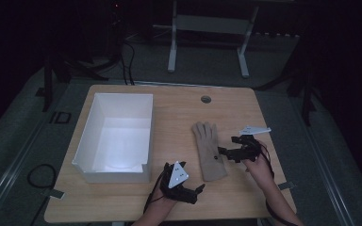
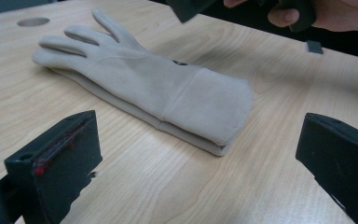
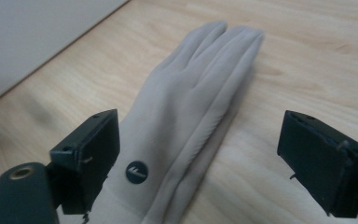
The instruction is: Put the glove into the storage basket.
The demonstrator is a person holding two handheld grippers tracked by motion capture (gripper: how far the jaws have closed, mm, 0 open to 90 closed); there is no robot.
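The wooden table (image 1: 169, 101) carries a white box (image 1: 115, 136) on its left half; the high view looks into it and shows a bare white floor with nothing on it. In the right gripper view that box is just a pale wall at the upper left. The beige glove (image 1: 209, 150) lies flat on the table right of the box, fingers pointing away from the person, cuff toward the near edge. The left gripper view shows it from the side as two layers stacked, one glove on another, which the high view does not reveal. The right gripper view brings out a small dark round logo (image 3: 136, 172) near the cuff.

The left gripper (image 1: 188, 190) rests low by the near edge, aimed at the cuff, jaws spread wide and grasping nothing. The right gripper (image 1: 226, 153) is held level from the right at the glove's edge, its jaws released, standing wide over the glove without pinching it.
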